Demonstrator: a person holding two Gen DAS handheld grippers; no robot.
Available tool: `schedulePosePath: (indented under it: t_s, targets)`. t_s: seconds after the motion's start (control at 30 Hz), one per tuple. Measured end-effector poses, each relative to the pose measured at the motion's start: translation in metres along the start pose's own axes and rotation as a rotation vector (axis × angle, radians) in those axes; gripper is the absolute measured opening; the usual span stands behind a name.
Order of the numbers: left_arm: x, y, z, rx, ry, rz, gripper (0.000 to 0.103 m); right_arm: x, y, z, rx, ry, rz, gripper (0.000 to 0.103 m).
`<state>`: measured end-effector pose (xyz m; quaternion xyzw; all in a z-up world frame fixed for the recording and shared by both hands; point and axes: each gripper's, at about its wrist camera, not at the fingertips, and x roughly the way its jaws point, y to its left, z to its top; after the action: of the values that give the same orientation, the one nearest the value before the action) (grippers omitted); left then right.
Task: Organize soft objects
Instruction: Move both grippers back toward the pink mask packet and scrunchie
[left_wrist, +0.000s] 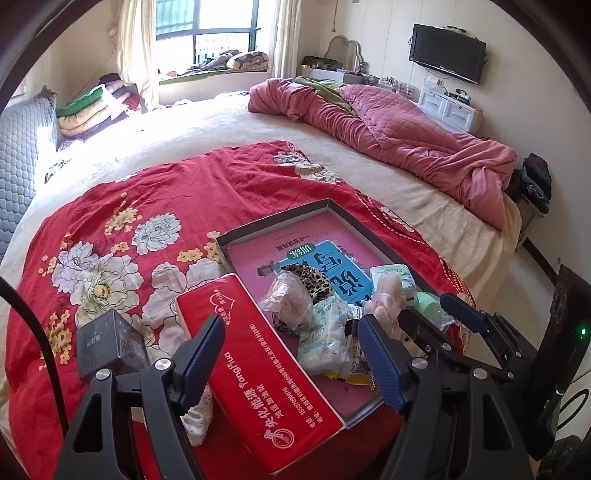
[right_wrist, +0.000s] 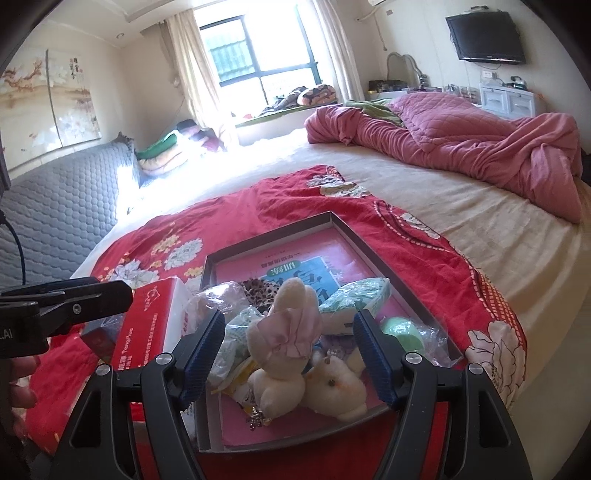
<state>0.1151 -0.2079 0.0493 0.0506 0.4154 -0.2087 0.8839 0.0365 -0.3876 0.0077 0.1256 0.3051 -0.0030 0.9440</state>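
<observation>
Two grippers hover over a shallow box (right_wrist: 343, 225) of soft things on a bed's red flowered quilt (left_wrist: 122, 206).

Right gripper (right_wrist: 290, 354) has its fingers spread wide on either side of a cream plush rabbit (right_wrist: 284, 332) lying in the box among tissue packs (right_wrist: 354, 299) and plastic bags; nothing is gripped. Left gripper (left_wrist: 291, 350), fingers equally wide and empty, straddles a red tissue box (left_wrist: 258, 369) propped on the box's edge. To lift well, I'd judge, close on the rabbit's body, not its pink bow, clear of the wrappers.
</observation>
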Motion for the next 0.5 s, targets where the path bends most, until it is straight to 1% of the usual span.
schedulePosePath:
  t_s: [0.2, 0.27, 0.5]
  targets:
    - [-0.011, 0.011, -0.013, -0.019, 0.006, 0.011, 0.074, -0.010, 0.015, 0.003, -0.038, -0.013, -0.030, 0.074]
    - [-0.015, 0.014, -0.018, -0.027, 0.003, 0.024, 0.074, -0.014, 0.019, 0.004, -0.054, -0.022, -0.040, 0.078]
    - [-0.027, 0.030, -0.033, -0.056, 0.005, 0.040, 0.074, -0.027, 0.029, 0.008, -0.085, -0.060, -0.061, 0.078]
